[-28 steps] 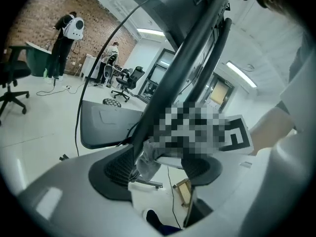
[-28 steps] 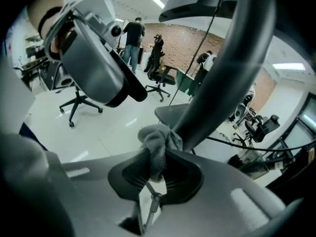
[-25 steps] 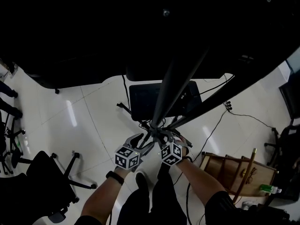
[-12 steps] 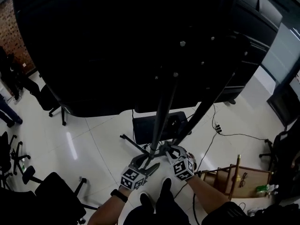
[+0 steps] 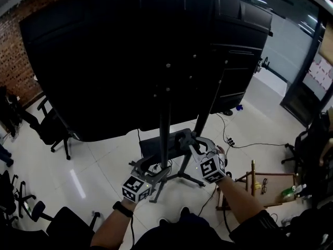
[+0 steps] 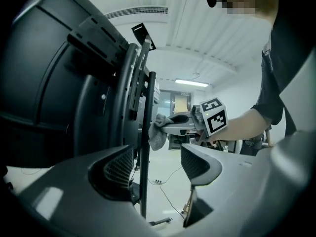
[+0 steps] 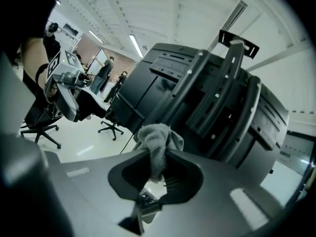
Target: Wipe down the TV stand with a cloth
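Pinching a grey cloth point(image 7: 157, 138) tight between its jaws, the right gripper point(image 5: 187, 138) holds it against the black upright of the TV stand point(image 5: 165, 124), low down near the foot. The left gripper point(image 5: 152, 166) sits just below with its jaws spread and the same upright standing between them. I'd judge the wipe is mid-way at best, since nothing shows which parts are clean, and the tall upper pole and bracket look yet to do.

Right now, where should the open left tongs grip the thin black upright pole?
Grip the thin black upright pole on its bare stretch below the grey terry cloth, coming in level: it's slim, vertical, and stands between the open left tongs.
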Available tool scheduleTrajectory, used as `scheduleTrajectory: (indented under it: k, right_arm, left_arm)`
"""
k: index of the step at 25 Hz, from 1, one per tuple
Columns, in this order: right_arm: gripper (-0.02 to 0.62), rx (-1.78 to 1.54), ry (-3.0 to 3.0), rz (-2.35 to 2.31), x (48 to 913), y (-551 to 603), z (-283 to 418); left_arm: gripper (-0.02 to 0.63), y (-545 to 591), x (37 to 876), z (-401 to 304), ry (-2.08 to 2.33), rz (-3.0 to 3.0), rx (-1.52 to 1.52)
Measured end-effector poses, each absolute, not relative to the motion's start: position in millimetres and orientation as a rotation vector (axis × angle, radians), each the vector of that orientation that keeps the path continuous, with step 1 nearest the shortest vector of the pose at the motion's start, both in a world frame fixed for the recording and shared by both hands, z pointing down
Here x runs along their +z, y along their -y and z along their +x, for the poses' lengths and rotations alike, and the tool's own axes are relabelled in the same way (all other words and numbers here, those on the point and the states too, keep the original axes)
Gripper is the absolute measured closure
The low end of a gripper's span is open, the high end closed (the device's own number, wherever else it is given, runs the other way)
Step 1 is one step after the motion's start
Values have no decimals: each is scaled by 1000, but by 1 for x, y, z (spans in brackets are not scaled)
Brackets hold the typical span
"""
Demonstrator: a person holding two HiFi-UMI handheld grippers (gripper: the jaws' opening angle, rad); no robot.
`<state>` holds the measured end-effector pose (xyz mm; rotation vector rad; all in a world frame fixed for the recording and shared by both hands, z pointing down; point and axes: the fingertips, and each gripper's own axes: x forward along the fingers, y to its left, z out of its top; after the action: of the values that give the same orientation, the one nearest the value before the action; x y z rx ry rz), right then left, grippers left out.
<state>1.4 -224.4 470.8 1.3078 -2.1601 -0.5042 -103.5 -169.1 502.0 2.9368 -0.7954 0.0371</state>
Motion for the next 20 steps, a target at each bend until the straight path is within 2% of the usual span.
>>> scheduleTrajectory:
  k: [10, 20]
  right_arm:
    - [558, -622, 2166, 1403, 363, 240, 43]
    - [558, -899, 2094, 1388, 216, 270, 93]
  left_arm:
    - [288, 175, 377, -53, 670, 3133, -124]
    - [290, 188, 286, 14, 640, 3238, -234]
